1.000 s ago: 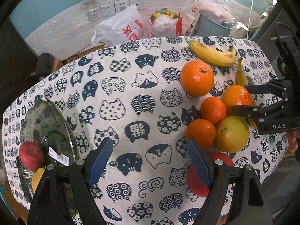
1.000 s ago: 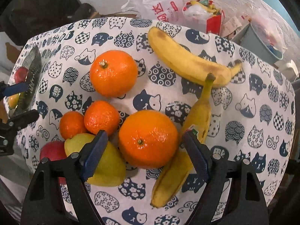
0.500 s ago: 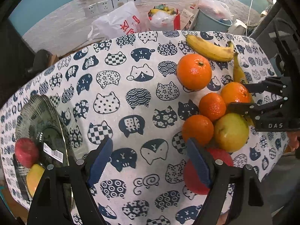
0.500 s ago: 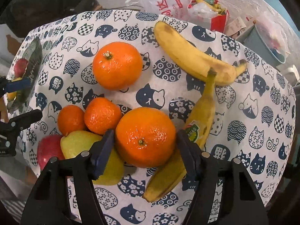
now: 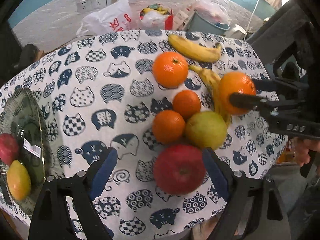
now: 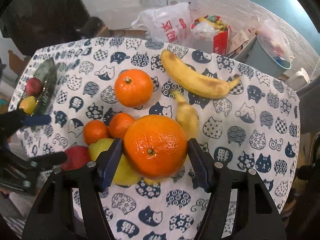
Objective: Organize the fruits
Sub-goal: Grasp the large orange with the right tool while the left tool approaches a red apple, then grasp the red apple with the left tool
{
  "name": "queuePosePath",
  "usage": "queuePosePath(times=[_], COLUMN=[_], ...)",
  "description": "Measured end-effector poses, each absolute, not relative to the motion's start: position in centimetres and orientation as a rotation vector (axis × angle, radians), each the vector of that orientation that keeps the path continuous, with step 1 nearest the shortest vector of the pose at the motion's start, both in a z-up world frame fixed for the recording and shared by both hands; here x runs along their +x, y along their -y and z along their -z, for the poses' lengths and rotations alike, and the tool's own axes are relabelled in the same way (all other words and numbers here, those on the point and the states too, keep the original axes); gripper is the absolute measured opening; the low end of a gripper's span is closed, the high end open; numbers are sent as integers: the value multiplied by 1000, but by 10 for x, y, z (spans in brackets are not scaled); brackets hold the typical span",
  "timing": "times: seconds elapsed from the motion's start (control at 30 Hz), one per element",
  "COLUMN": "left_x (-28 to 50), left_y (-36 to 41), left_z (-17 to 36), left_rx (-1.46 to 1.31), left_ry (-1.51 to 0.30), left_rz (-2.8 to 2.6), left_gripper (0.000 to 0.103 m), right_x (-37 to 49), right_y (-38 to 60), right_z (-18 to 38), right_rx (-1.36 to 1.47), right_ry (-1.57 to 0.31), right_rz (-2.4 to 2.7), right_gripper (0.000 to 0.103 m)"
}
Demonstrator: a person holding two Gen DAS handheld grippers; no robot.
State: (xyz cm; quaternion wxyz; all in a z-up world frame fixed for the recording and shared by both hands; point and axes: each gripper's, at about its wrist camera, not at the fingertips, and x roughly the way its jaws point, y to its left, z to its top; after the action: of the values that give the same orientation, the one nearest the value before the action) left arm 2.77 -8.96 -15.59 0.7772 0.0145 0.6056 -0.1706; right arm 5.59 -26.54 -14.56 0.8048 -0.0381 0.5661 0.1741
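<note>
My right gripper is shut on a big orange and holds it just above the fruit pile; it also shows in the left wrist view. My left gripper is open, its jaws either side of a red apple on the cloth. Nearby lie a yellow-green pear, two small oranges, another big orange and two bananas. A glass plate at the left edge holds a red apple and a yellow fruit.
The table wears a cat-print cloth. Behind it on the floor are a white plastic bag, a red bag of rubbish and a grey bin. The table's front edge is close under both grippers.
My right gripper closed on the big orange and lifted it off the cloth, nudging the nearer banana. My left gripper moved right, bringing the red apple between its open jaws.
</note>
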Motion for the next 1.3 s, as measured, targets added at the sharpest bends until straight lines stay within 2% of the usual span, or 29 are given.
queuePosePath(times=[0.33,0.6,0.73,1.3], left_x=[13,16,16,9], left_y=[111,119,128,110], left_z=[184,199,205,188], left_rx=[64,109,116,167], left_ry=[-1389,-1378,-1385,-1315], left_rz=[410,423,462,412], left_gripper=[88,88,76,75], right_x=[35,28,26,26], right_y=[277,285,285,272], right_z=[138,146,158,153], right_rx=[-42,-28,-43,-66], right_ry=[-1205,-1228,-1257,-1241], right_rz=[-360,-340,-330,-351], right_gripper=[67,67,67,67])
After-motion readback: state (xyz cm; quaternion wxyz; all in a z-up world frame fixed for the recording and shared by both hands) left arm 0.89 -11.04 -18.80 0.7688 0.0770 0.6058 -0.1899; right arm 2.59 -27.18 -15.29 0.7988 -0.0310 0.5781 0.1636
